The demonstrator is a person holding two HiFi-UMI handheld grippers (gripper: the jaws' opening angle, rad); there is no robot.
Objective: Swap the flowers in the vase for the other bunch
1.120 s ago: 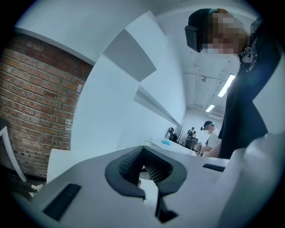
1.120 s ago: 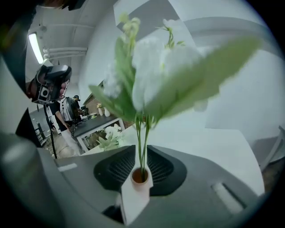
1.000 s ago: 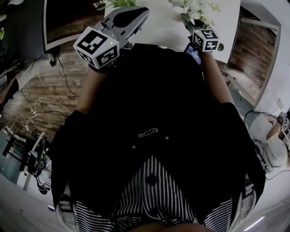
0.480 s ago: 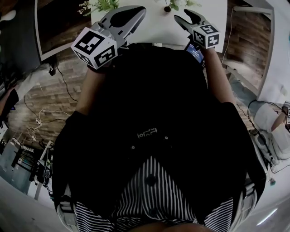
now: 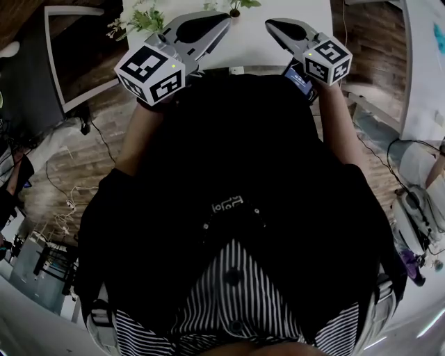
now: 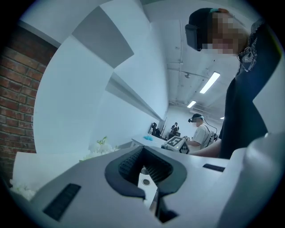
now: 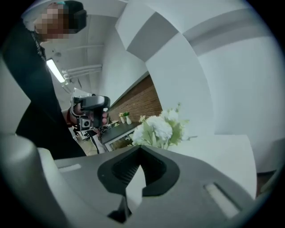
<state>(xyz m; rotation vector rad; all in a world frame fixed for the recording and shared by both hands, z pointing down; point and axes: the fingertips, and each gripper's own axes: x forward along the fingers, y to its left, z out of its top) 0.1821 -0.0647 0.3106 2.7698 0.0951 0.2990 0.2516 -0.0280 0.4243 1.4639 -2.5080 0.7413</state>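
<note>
2 bunches of flowers (image 5: 141, 19) lie partly cut off on the table (image 5: 257, 42).

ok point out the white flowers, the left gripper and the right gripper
white flowers (image 7: 156, 128), right gripper view, on the big white bloom
left gripper (image 5: 224, 17), head view, at its closed jaw tips
right gripper (image 5: 270, 25), head view, at its closed jaw tips

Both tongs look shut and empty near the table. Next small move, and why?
Probably open the right tongs and ease them toward the white flower bunch on the table. They are shut on nothing, and the bunch sits ahead, beyond their tips; the left tongs are shut and empty too.
</note>
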